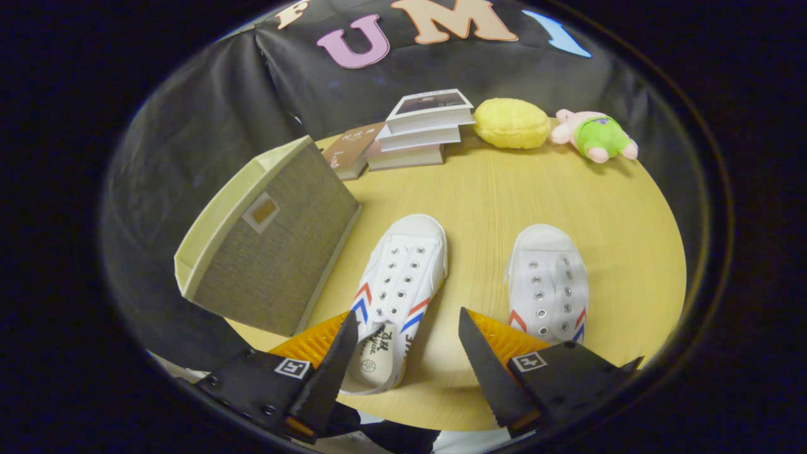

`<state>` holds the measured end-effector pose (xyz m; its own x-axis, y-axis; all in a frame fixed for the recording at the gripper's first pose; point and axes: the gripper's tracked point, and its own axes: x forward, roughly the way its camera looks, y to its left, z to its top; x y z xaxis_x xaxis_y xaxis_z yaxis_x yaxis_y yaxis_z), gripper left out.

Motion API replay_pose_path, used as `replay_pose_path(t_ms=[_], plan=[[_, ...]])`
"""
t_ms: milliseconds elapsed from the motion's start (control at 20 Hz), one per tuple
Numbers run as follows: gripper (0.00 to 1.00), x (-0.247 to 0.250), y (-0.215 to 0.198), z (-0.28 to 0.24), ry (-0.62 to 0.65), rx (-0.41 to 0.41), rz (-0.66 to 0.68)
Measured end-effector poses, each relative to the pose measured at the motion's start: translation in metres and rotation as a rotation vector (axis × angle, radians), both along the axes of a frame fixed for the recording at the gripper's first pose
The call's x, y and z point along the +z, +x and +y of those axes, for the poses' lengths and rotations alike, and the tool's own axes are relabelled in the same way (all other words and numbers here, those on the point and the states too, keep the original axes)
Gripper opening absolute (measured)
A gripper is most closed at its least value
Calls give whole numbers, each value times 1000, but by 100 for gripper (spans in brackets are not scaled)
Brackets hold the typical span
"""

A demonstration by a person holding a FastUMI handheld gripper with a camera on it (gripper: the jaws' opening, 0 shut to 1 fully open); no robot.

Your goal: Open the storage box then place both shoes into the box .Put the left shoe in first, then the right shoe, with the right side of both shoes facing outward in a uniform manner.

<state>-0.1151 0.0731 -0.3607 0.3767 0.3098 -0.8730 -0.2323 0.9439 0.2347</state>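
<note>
Hovering above the near edge of a round wooden table (pixel 504 189), the gripper (pixel 403 337) has its fingers spread wide apart, holding nothing. Heel end of the left-hand shoe (pixel 397 296) lies between the fingers and below them; whether the one finger touches its side I cannot tell. This shoe is white canvas with red and blue chevrons, no laces, toe pointing away and angled slightly toward the other shoe. Printing shows on its insole.

Second shoe (pixel 548 284), same make, sits just beyond the other finger, its heel hidden behind that finger. Toe points away. A strip of bare table separates the pair.

Storage box (pixel 271 246) stands beside the first shoe, on the table's edge, tilted in this view. Woven grey-brown front panel with a small label tab; pale cream rim. Its lower corner comes near the shoe's side, not touching as far as visible. Interior not visible from here.

Farther back: a stack of books (pixel 422 129), with another book (pixel 350 148) leaning or lying beside it, just behind the box's upper corner. Next along, a yellow plush lump (pixel 510 123), then a pink soft toy in green (pixel 596 135) lying on its side. Black cloth wall behind all.
</note>
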Motion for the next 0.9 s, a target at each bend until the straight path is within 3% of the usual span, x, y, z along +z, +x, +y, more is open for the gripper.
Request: replay_pose_path(t_ms=[200,550,900], plan=[[99,-20,-8,-5,-55,46,58],[65,-39,-5,1,-54,51,129],[26,-38,-7,12,-4,-15,172]])
